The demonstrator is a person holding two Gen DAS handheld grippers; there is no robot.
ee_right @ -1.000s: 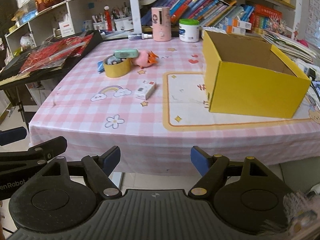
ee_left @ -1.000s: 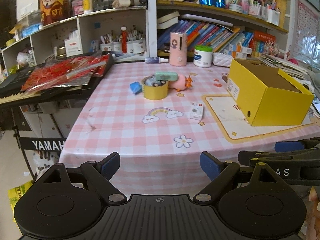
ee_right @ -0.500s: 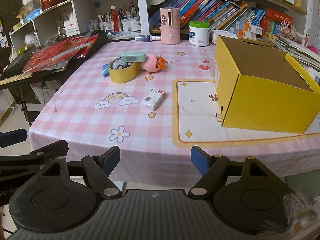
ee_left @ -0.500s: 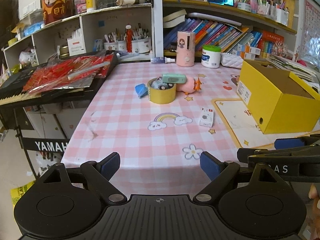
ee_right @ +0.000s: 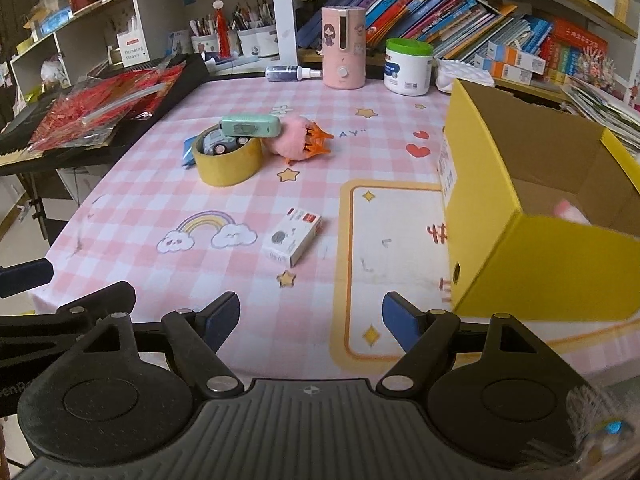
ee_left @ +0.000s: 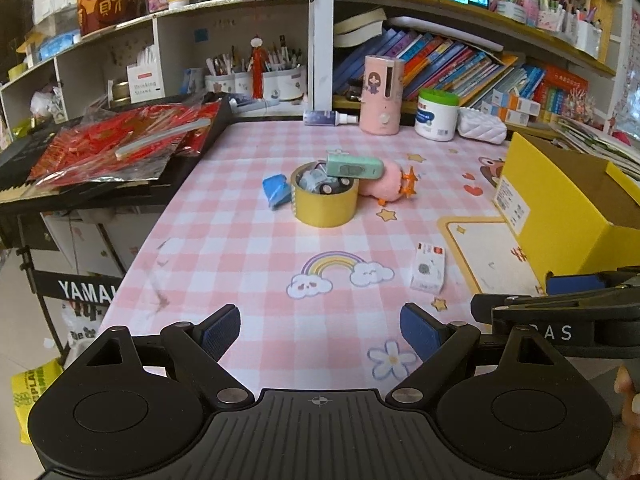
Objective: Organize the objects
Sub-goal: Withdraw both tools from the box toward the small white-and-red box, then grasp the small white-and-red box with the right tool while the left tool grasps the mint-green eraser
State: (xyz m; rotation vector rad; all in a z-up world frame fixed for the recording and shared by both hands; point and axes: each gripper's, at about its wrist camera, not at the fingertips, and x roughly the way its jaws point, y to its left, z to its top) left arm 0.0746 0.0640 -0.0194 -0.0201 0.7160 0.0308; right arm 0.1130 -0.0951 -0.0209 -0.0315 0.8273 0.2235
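Note:
A yellow tape roll [ee_left: 325, 200] [ee_right: 227, 160] stands mid-table with a small toy car [ee_right: 222, 143] inside and a green stapler-like case [ee_left: 353, 166] [ee_right: 250, 125] across its rim. A pink plush [ee_left: 387, 185] [ee_right: 298, 141] lies against its right side, a blue packet [ee_left: 276, 191] at its left. Nearer lies a small white box [ee_left: 429, 268] [ee_right: 293, 236]. The open yellow carton [ee_left: 560, 216] [ee_right: 532, 216] stands at the right with something pink inside. My left gripper [ee_left: 320, 330] and right gripper [ee_right: 311, 320] hover open and empty over the table's near edge.
A pink humidifier [ee_right: 344, 48], a white jar with a green lid [ee_right: 408, 66] and a spray bottle [ee_right: 294, 73] line the table's back edge under packed bookshelves. A keyboard [ee_left: 100, 160] covered with red packets juts in at the left. The pink checked tablecloth [ee_left: 240, 256] spreads between things.
Both grippers have advanced toward the table; the tape roll, the white box and the carton appear larger and nearer. Both stay open, and nothing on the table has moved.

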